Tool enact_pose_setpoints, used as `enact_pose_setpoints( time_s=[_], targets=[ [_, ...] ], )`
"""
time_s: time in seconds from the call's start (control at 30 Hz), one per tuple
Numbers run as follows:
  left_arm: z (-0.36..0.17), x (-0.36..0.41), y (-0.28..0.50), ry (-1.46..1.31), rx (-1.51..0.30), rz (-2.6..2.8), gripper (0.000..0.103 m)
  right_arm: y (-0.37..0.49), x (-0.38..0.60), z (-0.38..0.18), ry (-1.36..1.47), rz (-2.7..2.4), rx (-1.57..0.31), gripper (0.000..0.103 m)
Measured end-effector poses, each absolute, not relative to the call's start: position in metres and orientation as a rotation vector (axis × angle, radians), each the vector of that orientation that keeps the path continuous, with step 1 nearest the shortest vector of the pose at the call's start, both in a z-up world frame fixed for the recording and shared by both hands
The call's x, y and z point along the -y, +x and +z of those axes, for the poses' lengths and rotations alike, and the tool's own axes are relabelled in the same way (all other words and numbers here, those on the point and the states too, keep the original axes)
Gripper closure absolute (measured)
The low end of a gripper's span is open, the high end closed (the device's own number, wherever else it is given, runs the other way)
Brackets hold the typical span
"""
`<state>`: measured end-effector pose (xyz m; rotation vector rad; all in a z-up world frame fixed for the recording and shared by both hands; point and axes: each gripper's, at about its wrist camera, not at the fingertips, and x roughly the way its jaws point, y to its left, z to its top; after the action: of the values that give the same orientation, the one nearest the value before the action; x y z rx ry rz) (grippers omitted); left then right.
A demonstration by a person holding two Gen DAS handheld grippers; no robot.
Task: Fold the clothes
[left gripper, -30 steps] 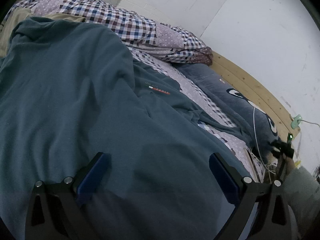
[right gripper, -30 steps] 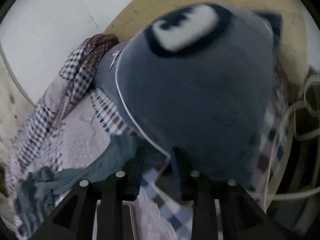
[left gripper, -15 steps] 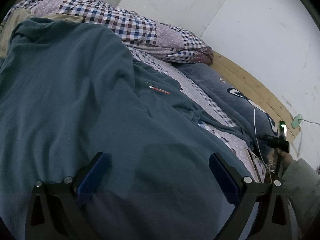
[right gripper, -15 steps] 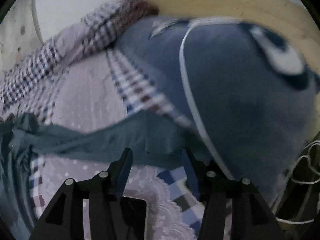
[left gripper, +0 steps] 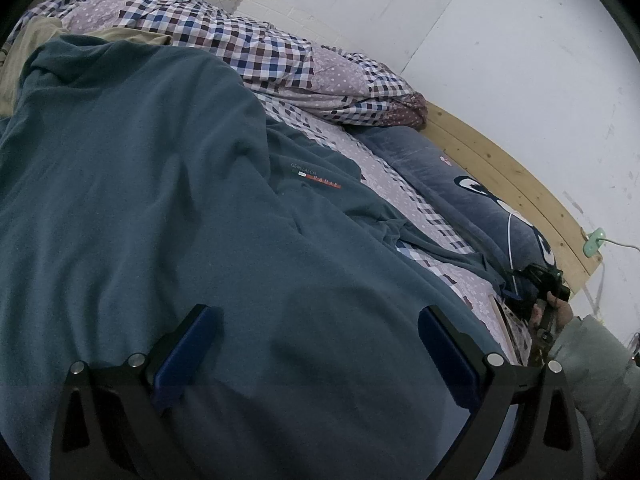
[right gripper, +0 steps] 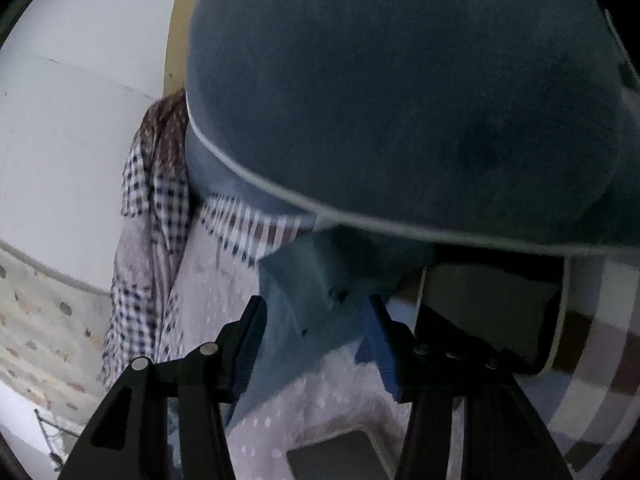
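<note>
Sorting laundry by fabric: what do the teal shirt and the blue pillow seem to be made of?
The teal shirt looks like matte knit cotton jersey: soft creases, no sheen, a small printed chest logo. The blue pillow seems to be plush fleece or velour, judging by its fuzzy nap and white piping. Neither fibre is certain from looks alone.

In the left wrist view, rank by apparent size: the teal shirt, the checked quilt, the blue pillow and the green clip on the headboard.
1. Teal shirt, though nearness inflates it.
2. Checked quilt.
3. Blue pillow; close to the quilt, so unsure.
4. Green clip, smallest.
</note>
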<state>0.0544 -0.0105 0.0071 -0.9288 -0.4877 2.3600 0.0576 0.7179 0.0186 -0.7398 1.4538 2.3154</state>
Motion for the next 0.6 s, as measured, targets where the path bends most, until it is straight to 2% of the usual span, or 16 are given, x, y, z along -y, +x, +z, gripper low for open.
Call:
enact_pose_setpoints(
  time_s=[0.17, 0.27, 0.3, 0.33, 0.47, 0.6],
  targets=[
    [0.007, 0.010, 0.054, -0.930, 0.485, 2.361, 0.001, 0.038, -0.724, 0.012, -0.765, 2.314, -1.432, 0.049],
    [0.007, 0.010, 0.054, -0.931, 0.483, 2.361, 0.001, 0.033, -0.724, 0.007, -0.781, 2.282, -1.384, 0.063],
    [0.007, 0.010, 0.055, -0.931, 0.484, 2.361, 0.001, 0.033, -0.724, 0.007, -0.781, 2.273, -1.364, 0.079],
    [0.007, 0.010, 0.055, -0.931, 0.485, 2.361, 0.001, 0.032, -0.724, 0.010, -0.782, 2.272, -1.332, 0.101],
    [0.008, 0.010, 0.055, -0.937, 0.487, 2.362, 0.001, 0.024, -0.715, 0.051, -0.727, 2.348, -1.159, 0.100],
    [0.009, 0.011, 0.054, -0.947, 0.491, 2.359, 0.001, 0.003, -0.684, 0.120, -0.636, 2.541, -0.937, 0.100]
  ],
)
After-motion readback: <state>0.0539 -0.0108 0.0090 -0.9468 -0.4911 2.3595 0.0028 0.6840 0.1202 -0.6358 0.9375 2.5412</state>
